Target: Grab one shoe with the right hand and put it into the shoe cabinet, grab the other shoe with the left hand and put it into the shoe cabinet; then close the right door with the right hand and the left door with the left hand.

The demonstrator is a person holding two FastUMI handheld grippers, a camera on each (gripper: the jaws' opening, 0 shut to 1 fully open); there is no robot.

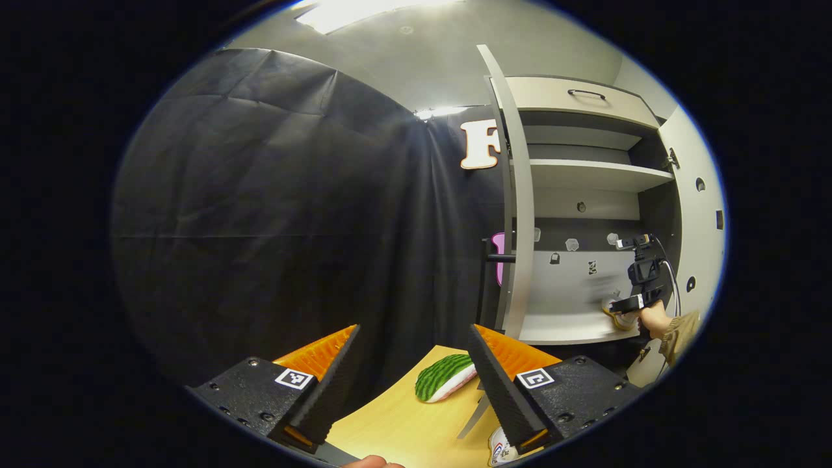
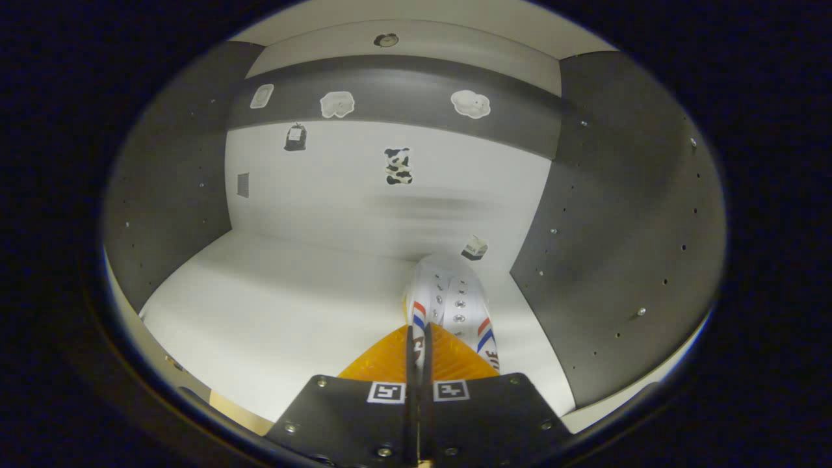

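In the right gripper view my right gripper (image 2: 419,338) is shut on the heel edge of a white shoe (image 2: 448,292) with red and blue stripes. The shoe points toward the back wall, low over the cabinet's white bottom shelf (image 2: 273,312) near its right side wall. In the left gripper view the same right gripper (image 1: 627,304), held by a hand, sits inside the shoe cabinet (image 1: 585,195) with that shoe (image 1: 614,317) under it. My left gripper (image 1: 415,331) is open over the wooden table (image 1: 403,422). The other white shoe (image 1: 499,450) peeks out beside its right finger.
The cabinet's left door (image 1: 515,195) stands open edge-on between me and the cabinet, and the right door (image 1: 699,208) is swung wide. A green, watermelon-patterned object (image 1: 445,377) lies on the table. Shelves and a drawer sit higher in the cabinet.
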